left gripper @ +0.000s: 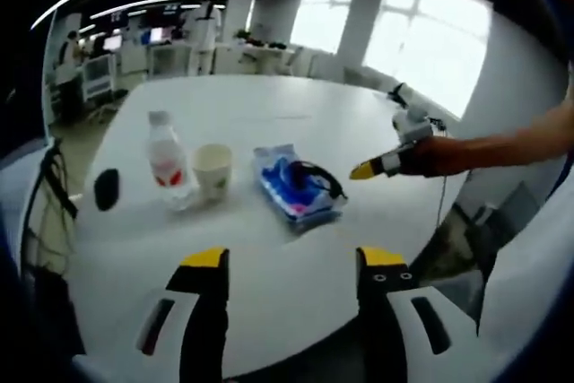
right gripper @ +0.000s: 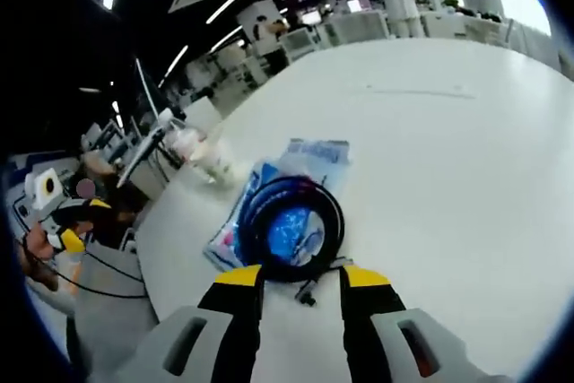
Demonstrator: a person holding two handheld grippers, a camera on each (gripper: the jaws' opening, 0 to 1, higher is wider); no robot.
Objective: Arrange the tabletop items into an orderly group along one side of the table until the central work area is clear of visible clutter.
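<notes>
Clearly both grippers (left gripper: 292, 262) (right gripper: 299, 277) gape open; the coiled cable (right gripper: 291, 226) hides much of the blue packet (right gripper: 309, 161).

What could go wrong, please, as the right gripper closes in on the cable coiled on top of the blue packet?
1. The black coiled cable lies loose on the blue packet; a pinch by the open right gripper may catch one loop and uncoil it.
2. Dragging the packet could push it into the paper cup and water bottle close beside it, toppling them.
3. The black mouse sits near the table edge and could be knocked off.
</notes>
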